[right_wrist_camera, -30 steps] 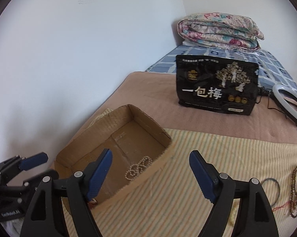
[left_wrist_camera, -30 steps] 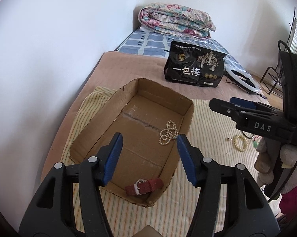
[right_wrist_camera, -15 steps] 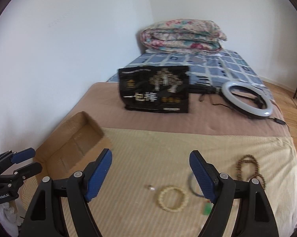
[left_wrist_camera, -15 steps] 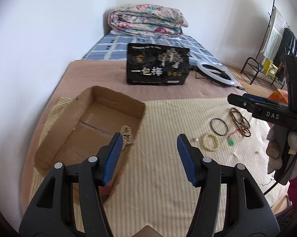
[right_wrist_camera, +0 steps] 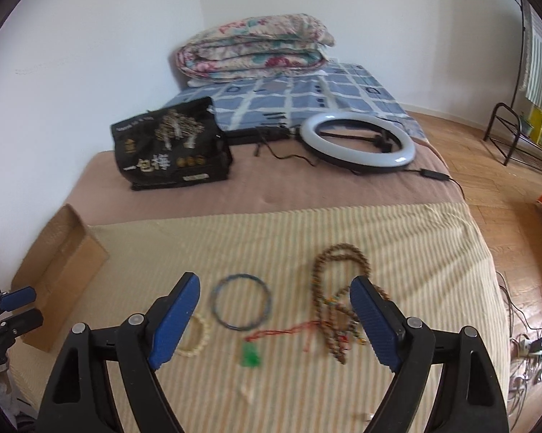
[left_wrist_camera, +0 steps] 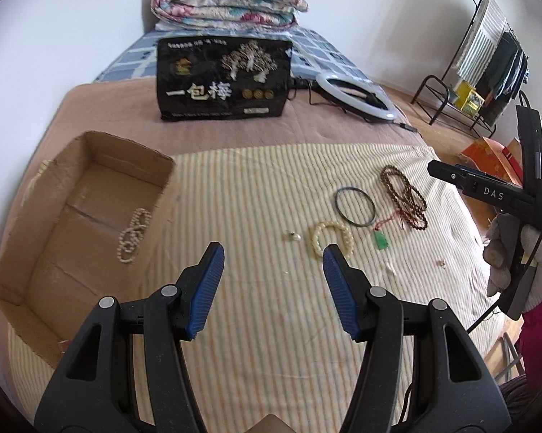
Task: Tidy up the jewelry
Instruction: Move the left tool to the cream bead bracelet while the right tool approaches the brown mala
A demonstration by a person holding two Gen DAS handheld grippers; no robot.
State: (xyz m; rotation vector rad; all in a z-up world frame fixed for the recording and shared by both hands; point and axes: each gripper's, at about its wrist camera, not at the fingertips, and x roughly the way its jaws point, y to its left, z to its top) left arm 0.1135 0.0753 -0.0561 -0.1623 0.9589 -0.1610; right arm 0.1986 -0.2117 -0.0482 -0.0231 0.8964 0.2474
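A cardboard box (left_wrist_camera: 25,195) lies at the left of the striped cloth with a pearl necklace (left_wrist_camera: 133,232) inside. On the cloth lie a cream bead bracelet (left_wrist_camera: 331,237), a dark thin bangle (left_wrist_camera: 355,205), brown prayer beads (left_wrist_camera: 404,196), a green pendant on red cord (left_wrist_camera: 381,241) and a small pearl piece (left_wrist_camera: 294,236). My left gripper (left_wrist_camera: 272,265) is open and empty, above the cloth near the cream bracelet. My right gripper (right_wrist_camera: 274,301) is open and empty above the bangle (right_wrist_camera: 242,302), pendant (right_wrist_camera: 251,355) and brown beads (right_wrist_camera: 337,288).
A black snack bag (left_wrist_camera: 224,79), a ring light (right_wrist_camera: 357,142) with cable and a folded quilt (right_wrist_camera: 252,48) lie farther up the bed. A wall runs along the left. The bed's right edge drops to a wooden floor (right_wrist_camera: 516,195) with a rack (left_wrist_camera: 462,97).
Both grippers have swung right, from over the cardboard box to over the loose jewelry on the cloth. Both stayed open and empty.
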